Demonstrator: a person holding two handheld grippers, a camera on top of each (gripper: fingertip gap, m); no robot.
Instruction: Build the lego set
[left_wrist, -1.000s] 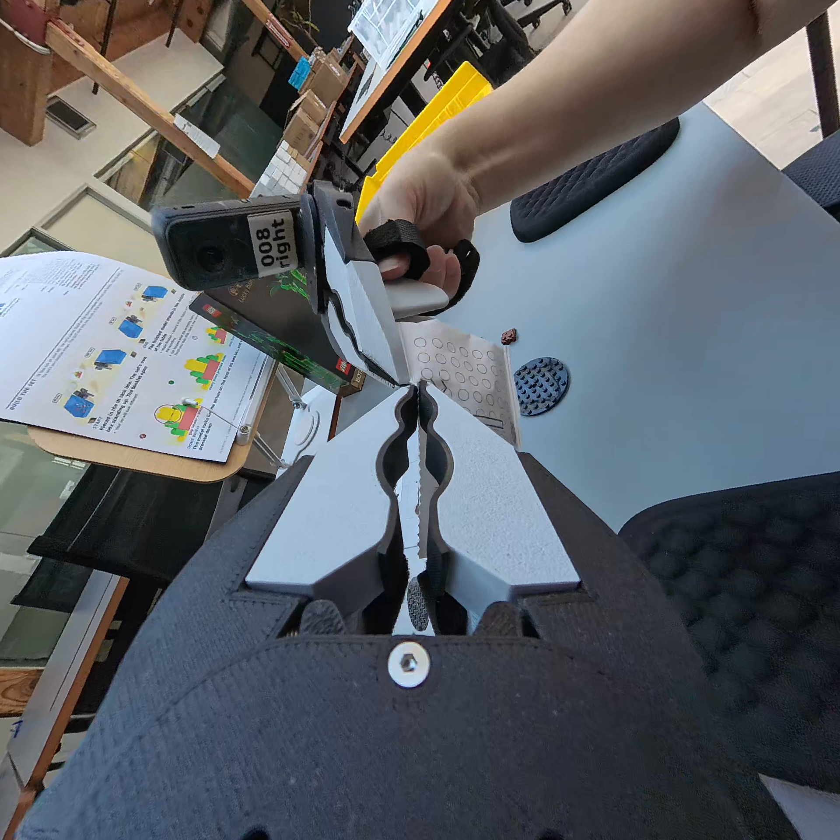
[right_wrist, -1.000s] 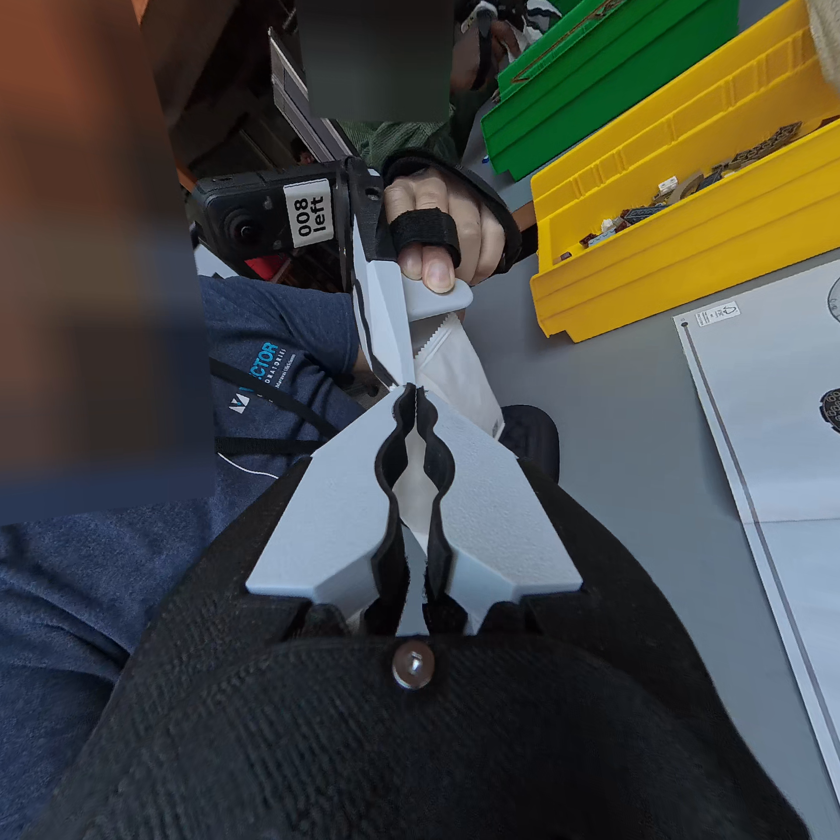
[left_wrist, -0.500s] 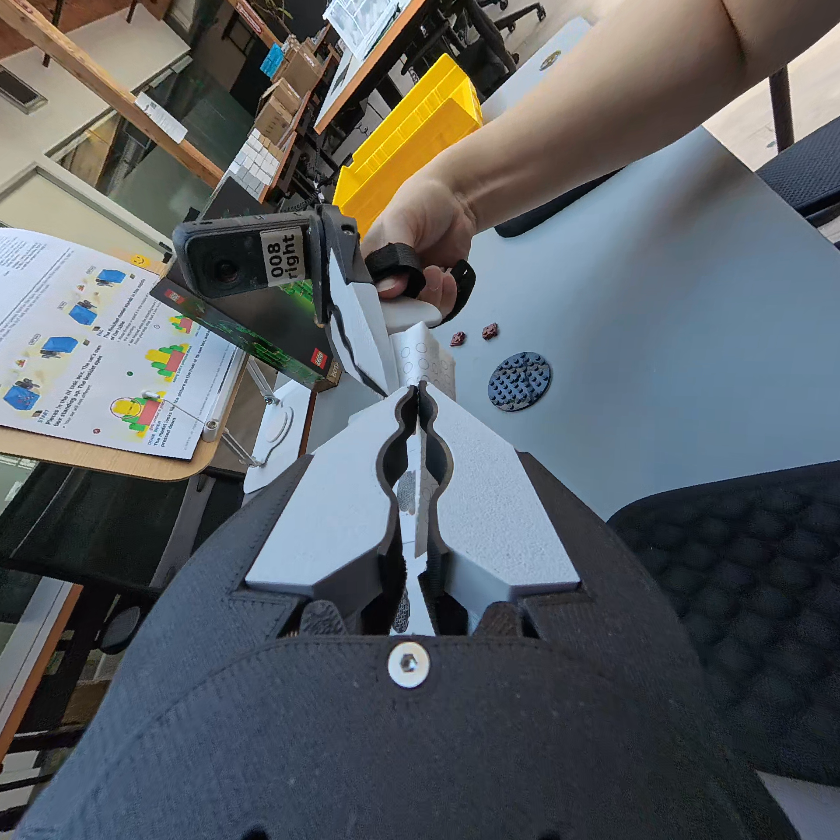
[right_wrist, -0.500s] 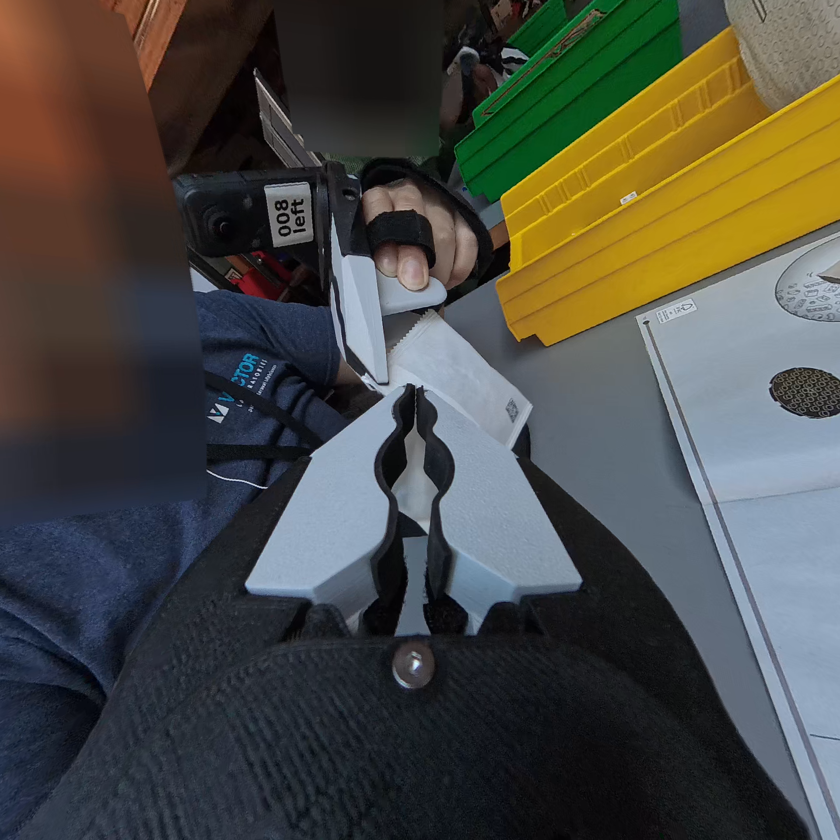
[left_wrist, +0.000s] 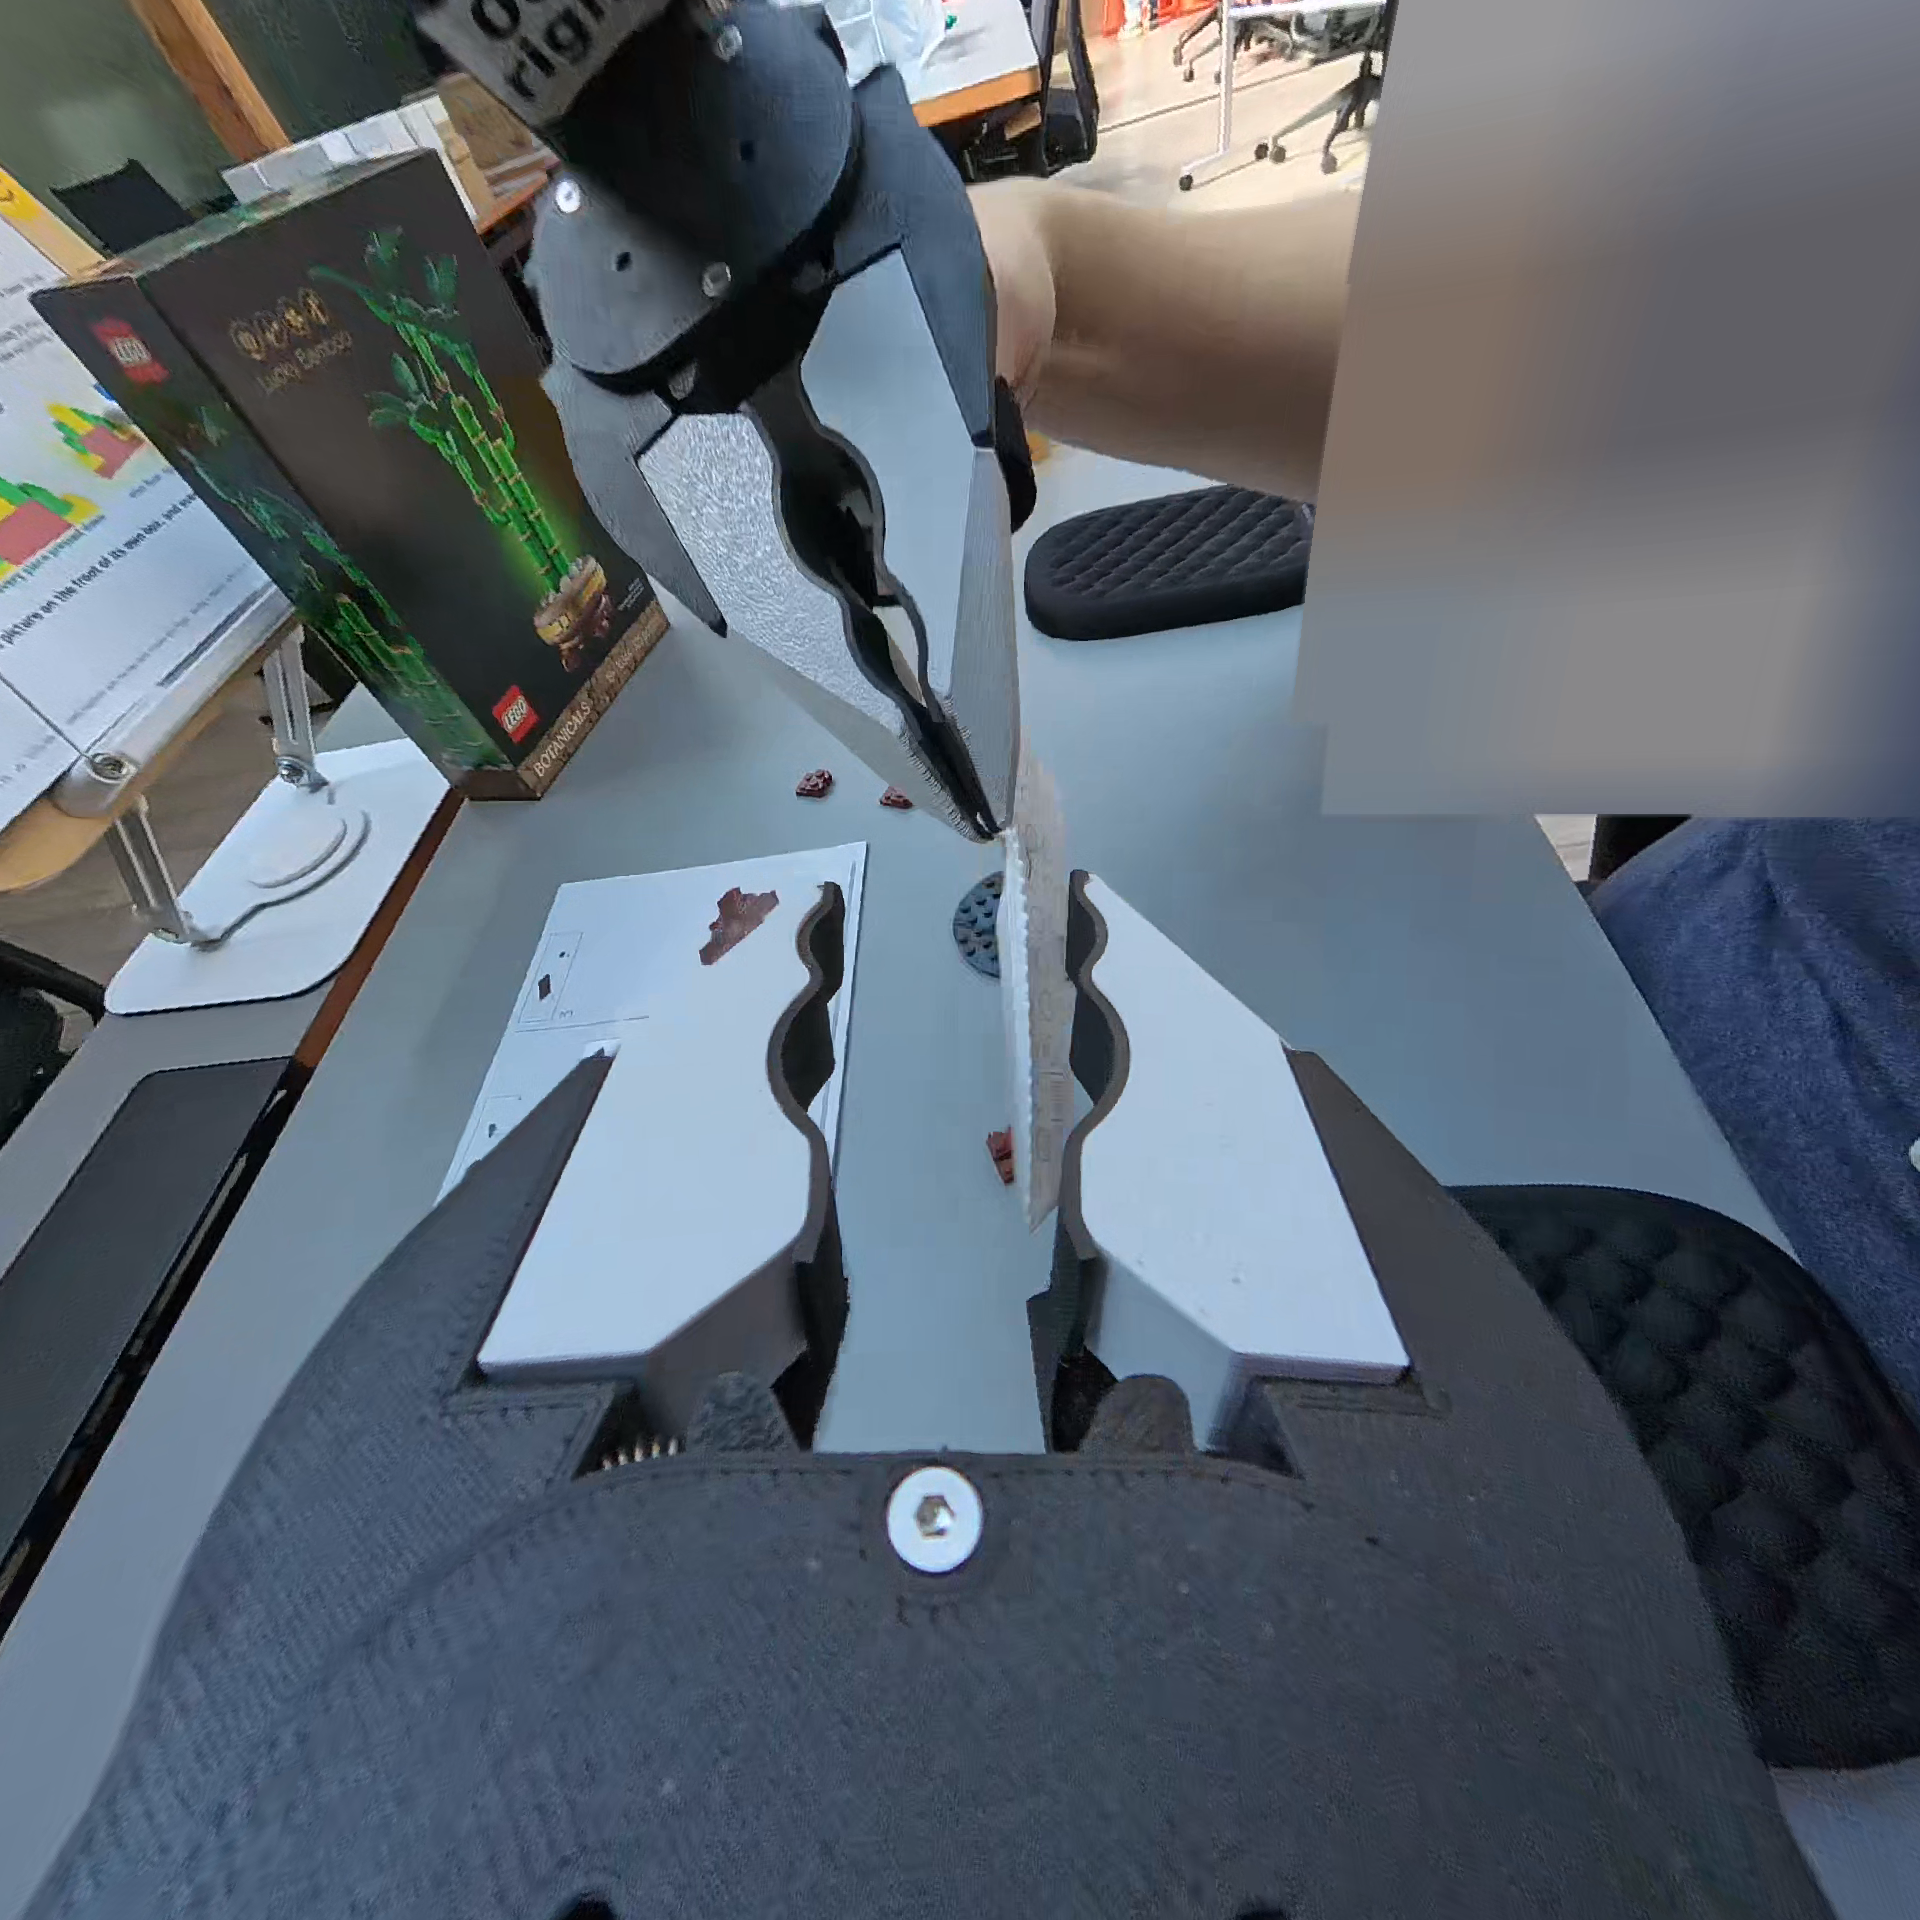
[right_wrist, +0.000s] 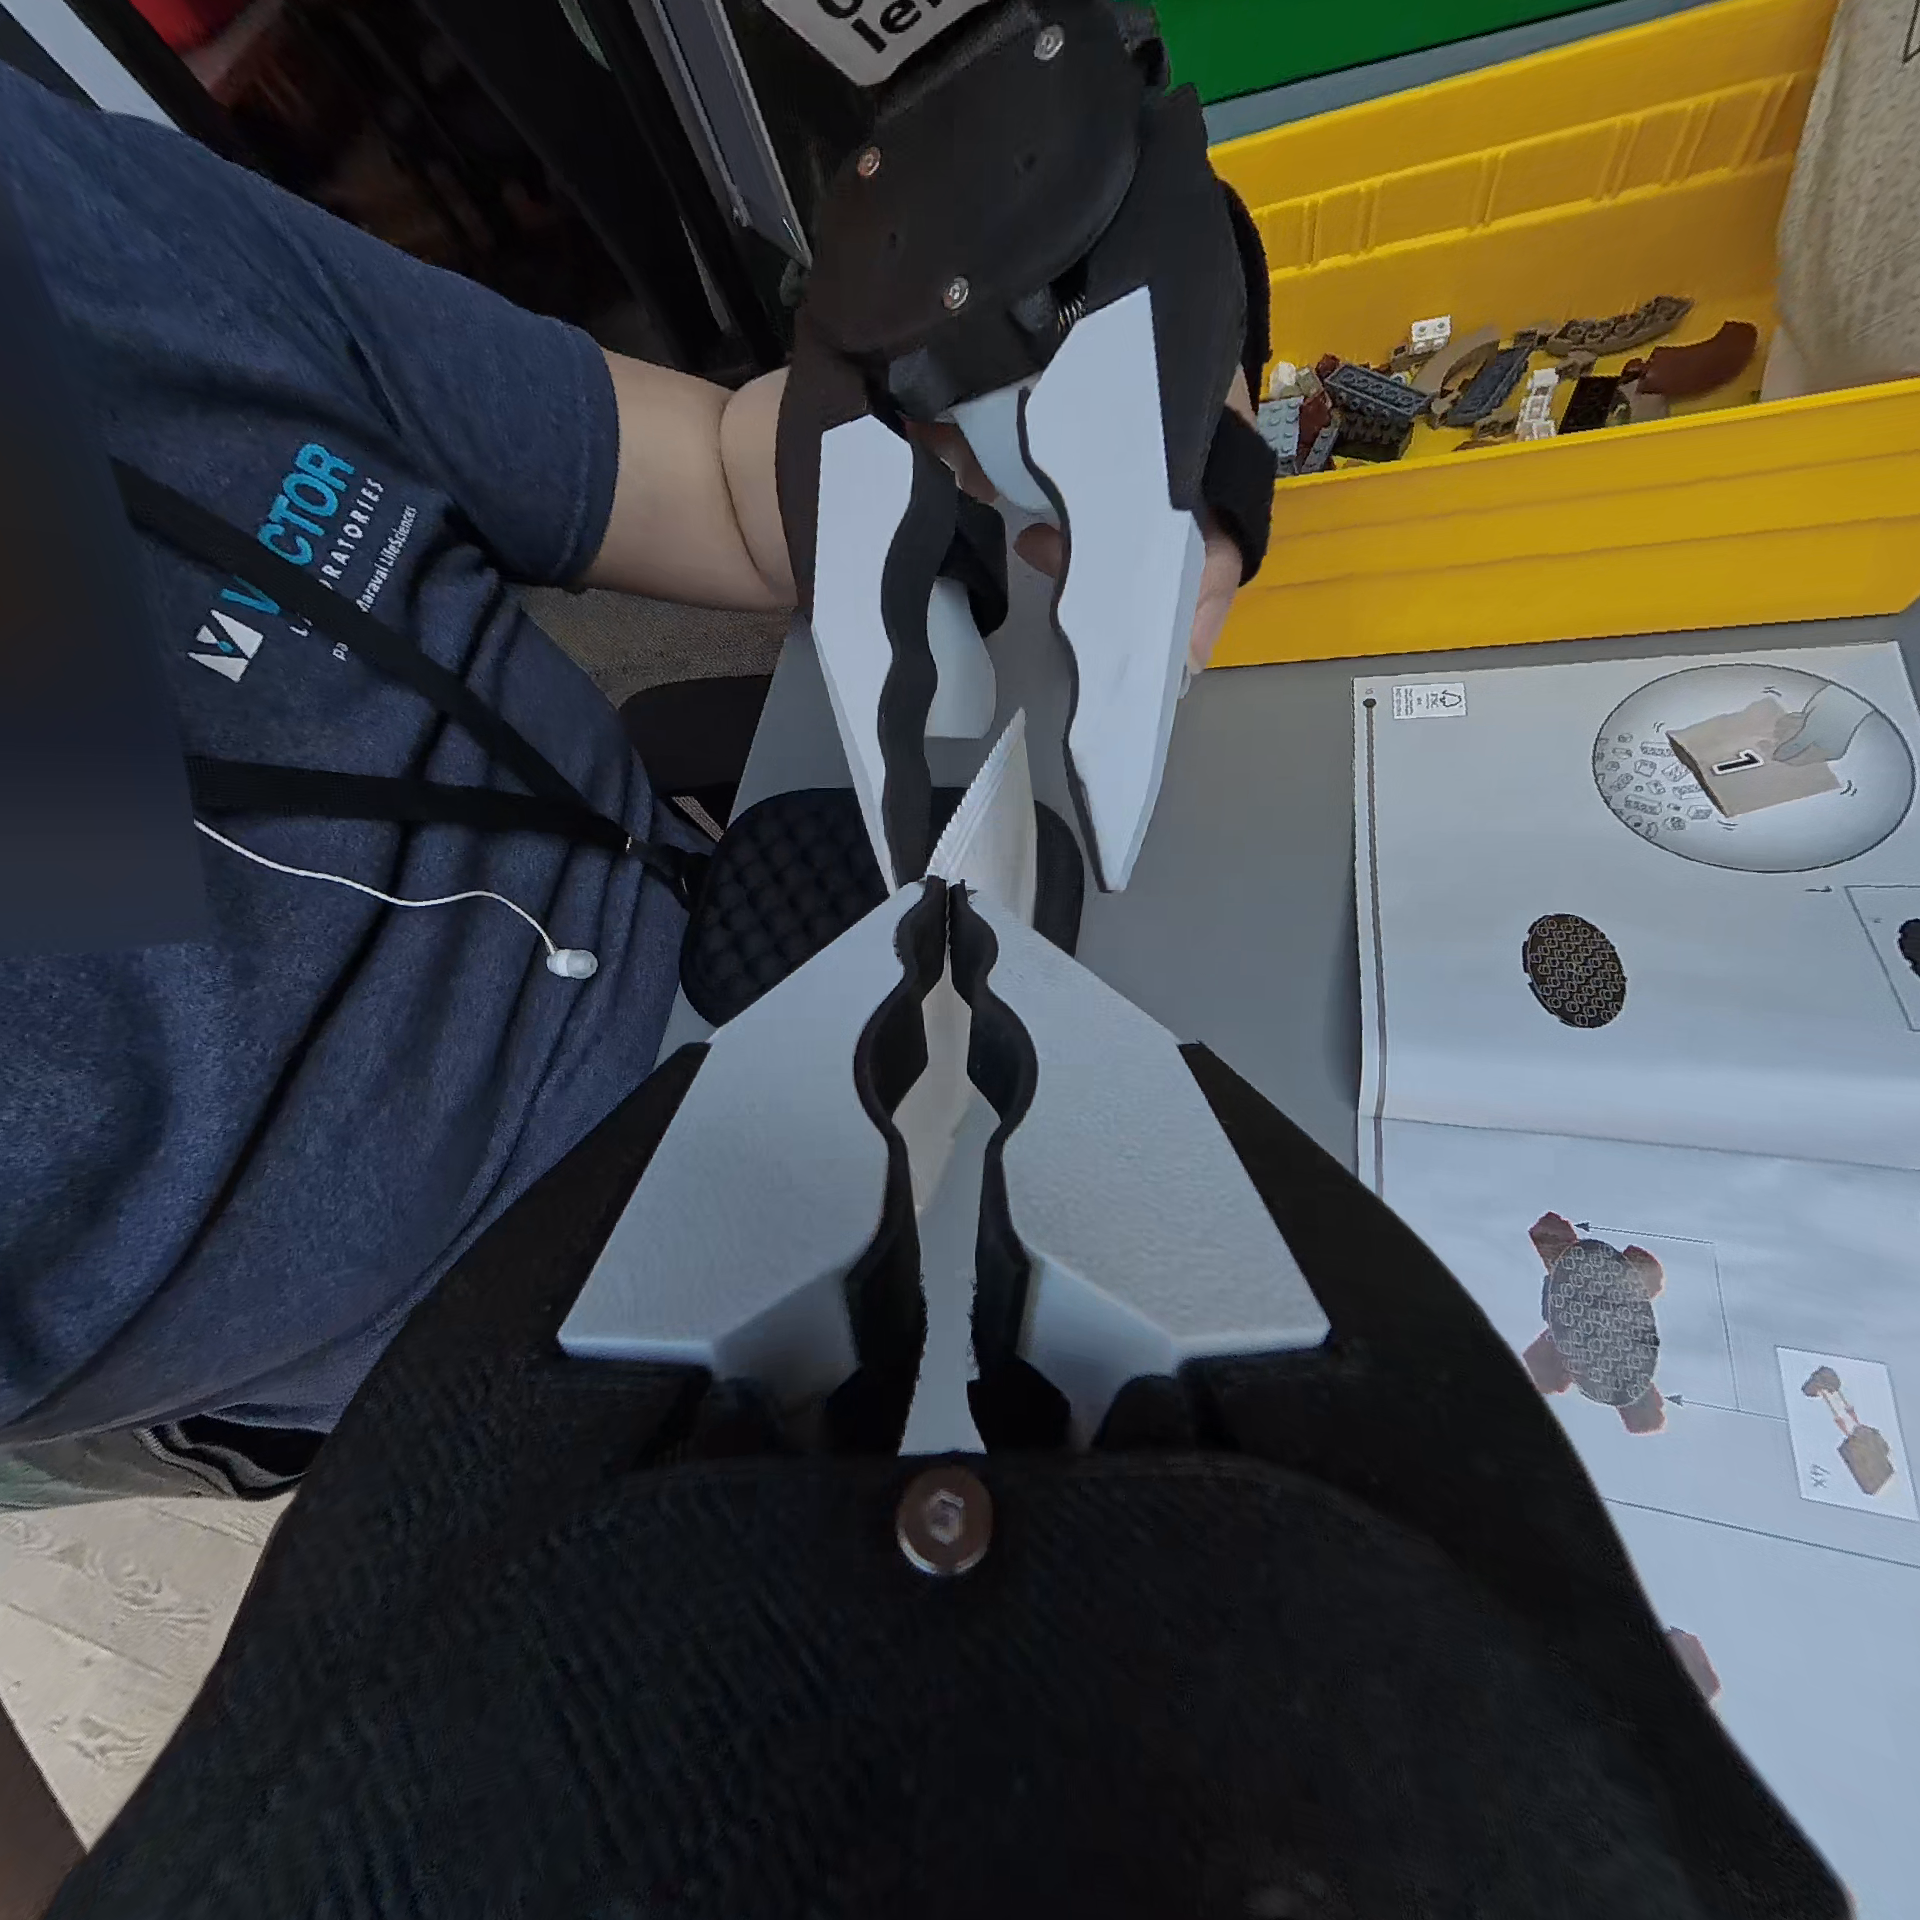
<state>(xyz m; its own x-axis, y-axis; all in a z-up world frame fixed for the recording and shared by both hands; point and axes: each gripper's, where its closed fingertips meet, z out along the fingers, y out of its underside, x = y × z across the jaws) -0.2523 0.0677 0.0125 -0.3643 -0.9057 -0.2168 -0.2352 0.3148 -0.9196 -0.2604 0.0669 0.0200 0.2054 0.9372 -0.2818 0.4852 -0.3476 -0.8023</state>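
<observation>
Two hand-held grippers had shared the white paper bag (left_wrist: 1039, 1039) half a second before; now the left hand-held gripper (left_wrist: 951, 997) had let go, its jaws spread wide with the bag just beside its right finger. The right hand-held gripper (right_wrist: 945, 899) stayed clamped on the bag's serrated edge above the table (left_wrist: 1299, 935). Printing showed on the dark set box (left_wrist: 395, 468) and the open instruction booklet (right_wrist: 1621, 1039). Small brown bricks (left_wrist: 816, 784) lay nearby.

Lettered lego box (left_wrist: 395, 468), printed shirt logo (right_wrist: 301, 551), marked instruction booklet (right_wrist: 1662, 1091), white camera sticker (left_wrist: 540, 52), wording omitted
</observation>
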